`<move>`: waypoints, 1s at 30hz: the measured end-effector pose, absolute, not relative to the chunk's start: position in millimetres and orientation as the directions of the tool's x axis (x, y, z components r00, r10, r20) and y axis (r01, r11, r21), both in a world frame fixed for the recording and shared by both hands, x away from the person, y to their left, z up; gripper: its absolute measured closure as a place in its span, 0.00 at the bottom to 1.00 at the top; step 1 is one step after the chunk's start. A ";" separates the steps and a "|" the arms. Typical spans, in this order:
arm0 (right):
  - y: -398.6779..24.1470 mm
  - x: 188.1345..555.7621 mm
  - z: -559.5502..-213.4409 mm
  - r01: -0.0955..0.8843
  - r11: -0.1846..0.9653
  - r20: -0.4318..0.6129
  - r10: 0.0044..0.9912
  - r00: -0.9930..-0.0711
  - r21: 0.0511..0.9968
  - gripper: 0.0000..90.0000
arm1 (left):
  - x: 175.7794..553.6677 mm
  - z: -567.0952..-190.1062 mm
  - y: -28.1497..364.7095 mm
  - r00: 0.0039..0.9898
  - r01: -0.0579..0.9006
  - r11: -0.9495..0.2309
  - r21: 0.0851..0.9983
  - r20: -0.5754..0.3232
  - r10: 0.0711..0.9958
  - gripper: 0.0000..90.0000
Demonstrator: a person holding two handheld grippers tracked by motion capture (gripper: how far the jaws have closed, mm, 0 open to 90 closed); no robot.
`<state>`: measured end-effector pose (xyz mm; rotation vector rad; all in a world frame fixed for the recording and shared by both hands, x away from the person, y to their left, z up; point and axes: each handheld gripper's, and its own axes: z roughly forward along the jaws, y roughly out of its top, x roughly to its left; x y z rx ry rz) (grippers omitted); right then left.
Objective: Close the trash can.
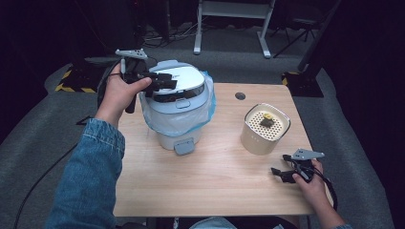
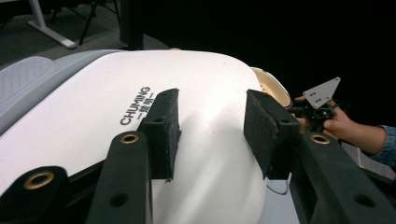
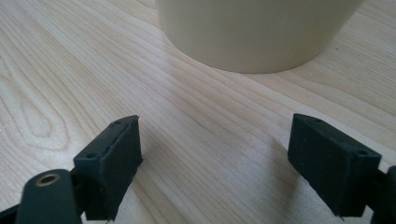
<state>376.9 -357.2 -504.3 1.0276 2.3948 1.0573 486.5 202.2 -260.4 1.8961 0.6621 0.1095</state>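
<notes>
Two hand-held grippers and two containers were recorded on one wooden table; places are given relative to the bin.
Table (image 1: 215, 186): light wood grain, bearing every item below; a small round dark spot lay on it behind and to the right of the bin.
Bin (image 1: 177, 102): white and pale grey pedal bin, standing upright at the table's left rear; white lid (image 2: 93, 116) shut, marked "CHUMING" in dark letters; grey pedal (image 1: 184, 145) at its front foot.
Liner (image 1: 208, 102): pale blue plastic bag, folded out over the bin's rim and hanging down its sides.
Canister (image 1: 264, 129): cream round container, well to the right of the bin; perforated top carrying a small dark piece and a small yellow piece.
Left gripper (image 1: 168, 85): held in the left hand (image 1: 117, 93) at the bin's left edge, reaching over the lid; in the left gripper view the jaws stood apart, partway closed, above the white lid surface, with nothing clamped between the pads.
Right gripper (image 1: 279, 172): held in the right hand (image 1: 313, 183), far right and forward of the bin, low over the table in front of the canister; jaws wide apart, bare wood between them.
</notes>
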 end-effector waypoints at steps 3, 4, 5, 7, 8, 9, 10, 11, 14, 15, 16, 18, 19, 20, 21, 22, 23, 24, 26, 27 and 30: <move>-357.2 376.9 -504.3 0.484 0.465 -0.008 0.727 -0.686 0.741 0.19 | 487.1 -262.3 198.5 0.829 0.383 -0.297 0.875 -0.184 0.527 0.59; -357.2 376.9 -504.3 0.484 0.465 -0.008 0.727 -0.686 0.741 0.19 | 487.0 -263.0 197.3 0.827 0.381 -0.306 0.872 -0.173 0.535 0.57; -357.2 376.9 -504.3 0.484 0.465 -0.008 0.727 -0.686 0.741 0.19 | 487.0 -263.7 195.9 0.825 0.377 -0.313 0.872 -0.162 0.542 0.56; -357.2 376.9 -504.2 0.484 0.465 -0.009 0.727 -0.686 0.741 0.19 | 486.3 -264.4 192.9 0.818 0.368 -0.337 0.867 -0.129 0.561 0.53; -357.2 376.9 -504.3 0.484 0.465 -0.008 0.727 -0.686 0.741 0.19 | 485.4 -264.6 191.1 0.812 0.366 -0.353 0.861 -0.110 0.572 0.52; -357.2 376.9 -504.2 0.484 0.465 -0.008 0.727 -0.686 0.741 0.19 | 485.0 -265.2 189.2 0.810 0.358 -0.375 0.855 -0.084 0.581 0.51; -357.2 376.9 -504.3 0.484 0.465 -0.008 0.727 -0.686 0.741 0.19 | 484.7 -266.1 186.9 0.809 0.347 -0.407 0.845 -0.051 0.585 0.51; -357.2 376.9 -504.3 0.484 0.465 -0.008 0.727 -0.686 0.741 0.19 | 483.8 -267.2 185.0 0.805 0.340 -0.408 0.847 -0.038 0.592 0.50; -357.2 376.9 -504.3 0.484 0.465 -0.008 0.727 -0.686 0.741 0.19 | 483.0 -266.7 182.6 0.802 0.334 -0.419 0.844 -0.022 0.596 0.50; -357.2 376.9 -504.3 0.484 0.465 -0.008 0.727 -0.686 0.741 0.19 | 482.7 -267.3 181.9 0.802 0.333 -0.415 0.846 -0.023 0.596 0.50; -357.2 376.9 -504.3 0.484 0.465 -0.008 0.727 -0.687 0.741 0.19 | 482.4 -267.5 181.6 0.801 0.332 -0.417 0.846 -0.020 0.598 0.50; -357.2 376.9 -504.3 0.484 0.465 -0.008 0.727 -0.686 0.741 0.19 | 480.8 -268.2 179.8 0.794 0.332 -0.413 0.848 -0.015 0.608 0.50; -357.2 376.9 -504.3 0.484 0.465 -0.008 0.727 -0.686 0.741 0.19 | 480.1 -268.5 179.1 0.792 0.332 -0.410 0.850 -0.016 0.610 0.50; -357.2 376.9 -504.3 0.484 0.465 -0.008 0.727 -0.686 0.741 0.19 | 480.0 -268.8 178.6 0.793 0.328 -0.413 0.850 -0.010 0.609 0.50; -357.2 376.9 -504.3 0.484 0.465 -0.008 0.727 -0.686 0.741 0.19 | 479.9 -268.9 178.0 0.793 0.327 -0.412 0.850 -0.010 0.609 0.50; -357.2 376.9 -504.3 0.484 0.465 -0.008 0.727 -0.687 0.741 0.19 | 479.7 -268.9 177.5 0.792 0.327 -0.414 0.850 -0.007 0.611 0.50; -357.2 376.9 -504.3 0.484 0.465 -0.008 0.727 -0.686 0.741 0.19 | 479.4 -269.2 176.6 0.790 0.326 -0.412 0.851 -0.006 0.614 0.50; -357.2 376.9 -504.3 0.484 0.465 -0.008 0.727 -0.687 0.741 0.19 | 479.1 -269.2 176.2 0.789 0.326 -0.414 0.850 -0.003 0.614 0.50; -357.1 376.9 -504.3 0.484 0.465 -0.008 0.727 -0.686 0.741 0.19 | 477.3 -269.7 175.1 0.778 0.331 -0.407 0.851 -0.002 0.629 0.50; -357.2 376.9 -504.3 0.484 0.465 -0.008 0.727 -0.687 0.741 0.19 | 476.3 -270.2 173.6 0.774 0.322 -0.448 0.834 0.041 0.632 0.50; -357.2 376.9 -504.3 0.484 0.465 -0.008 0.727 -0.687 0.741 0.19 | 474.1 -271.1 170.4 0.768 0.301 -0.444 0.844 0.061 0.637 0.51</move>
